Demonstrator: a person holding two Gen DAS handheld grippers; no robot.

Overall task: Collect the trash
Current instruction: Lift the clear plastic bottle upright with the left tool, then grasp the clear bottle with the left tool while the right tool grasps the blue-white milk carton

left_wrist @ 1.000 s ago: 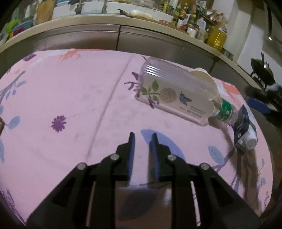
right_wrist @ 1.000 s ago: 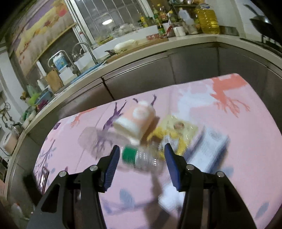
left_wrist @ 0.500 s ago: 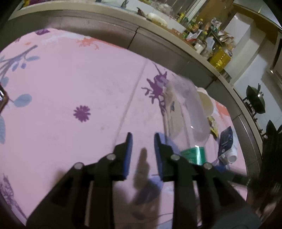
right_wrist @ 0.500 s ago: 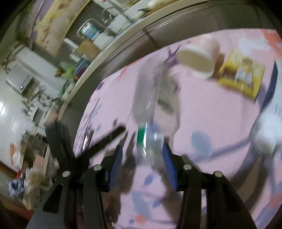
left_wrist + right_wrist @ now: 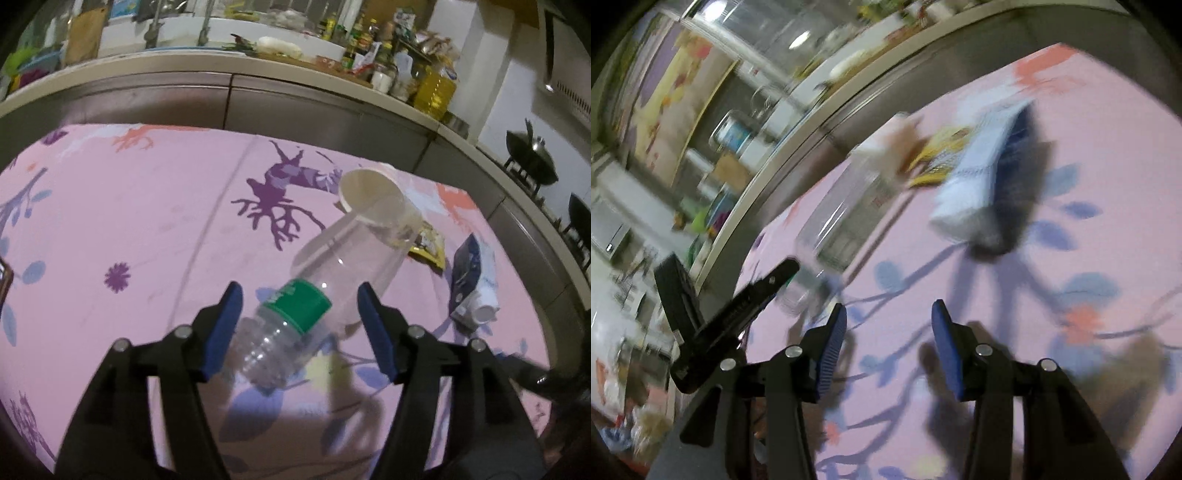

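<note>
A clear plastic bottle (image 5: 332,258) with a green label (image 5: 301,306) sits between the fingers of my left gripper (image 5: 299,295), neck toward the camera. The jaws are opening and the blue pads stand off its sides. A white paper cup (image 5: 369,195) lies just behind it on its side. A yellow wrapper (image 5: 428,243) and a blue-and-white carton (image 5: 472,280) lie further right. My right gripper (image 5: 889,308) is open over the pink cloth with nothing between its fingers. In its blurred view the bottle (image 5: 842,225) is up to the left, beside a left finger (image 5: 764,284), and the carton (image 5: 979,177) is ahead.
A pink flowered tablecloth (image 5: 147,206) covers the table. Behind it runs a grey kitchen counter (image 5: 229,92) crowded with bottles and a yellow oil jug (image 5: 434,92). A dark wok (image 5: 532,162) stands on the stove at the right.
The bottle swung round from lying across the table to pointing its neck in between the left fingers, which widened from nearly shut. The right gripper let go of the neck and drew away.
</note>
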